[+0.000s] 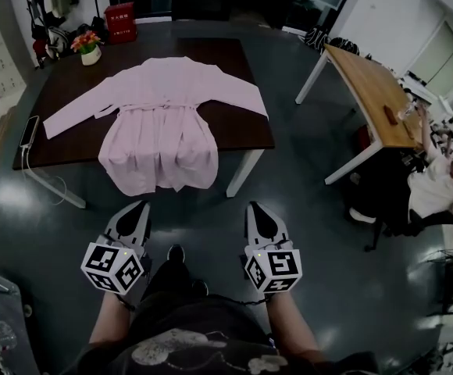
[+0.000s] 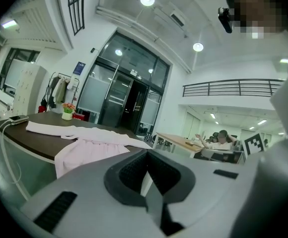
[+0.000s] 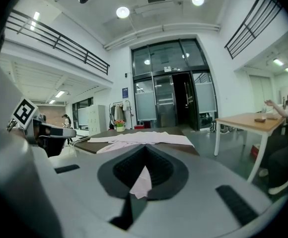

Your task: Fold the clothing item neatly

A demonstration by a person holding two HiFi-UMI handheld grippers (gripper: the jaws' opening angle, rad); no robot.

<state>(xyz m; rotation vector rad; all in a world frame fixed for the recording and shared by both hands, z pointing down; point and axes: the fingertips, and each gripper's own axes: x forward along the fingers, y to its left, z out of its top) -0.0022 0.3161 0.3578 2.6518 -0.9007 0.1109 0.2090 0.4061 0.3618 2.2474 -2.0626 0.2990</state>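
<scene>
A pale pink long-sleeved garment (image 1: 164, 123) lies spread flat on the dark table (image 1: 246, 135), both sleeves out to the sides and its hem hanging over the near edge. My left gripper (image 1: 141, 207) and right gripper (image 1: 255, 208) hover over the floor, short of the table, side by side and pointing at the garment. Both are shut with nothing between the jaws. In the left gripper view the garment (image 2: 95, 144) shows beyond the shut left gripper (image 2: 146, 175). In the right gripper view the garment (image 3: 144, 139) lies ahead of the right gripper (image 3: 143, 168).
A phone (image 1: 30, 130) with a white cable lies at the table's left end, a flower pot (image 1: 88, 48) at its far left corner. A wooden desk (image 1: 371, 92) stands to the right, with a seated person (image 1: 437, 186) beside it. Dark floor separates me from the table.
</scene>
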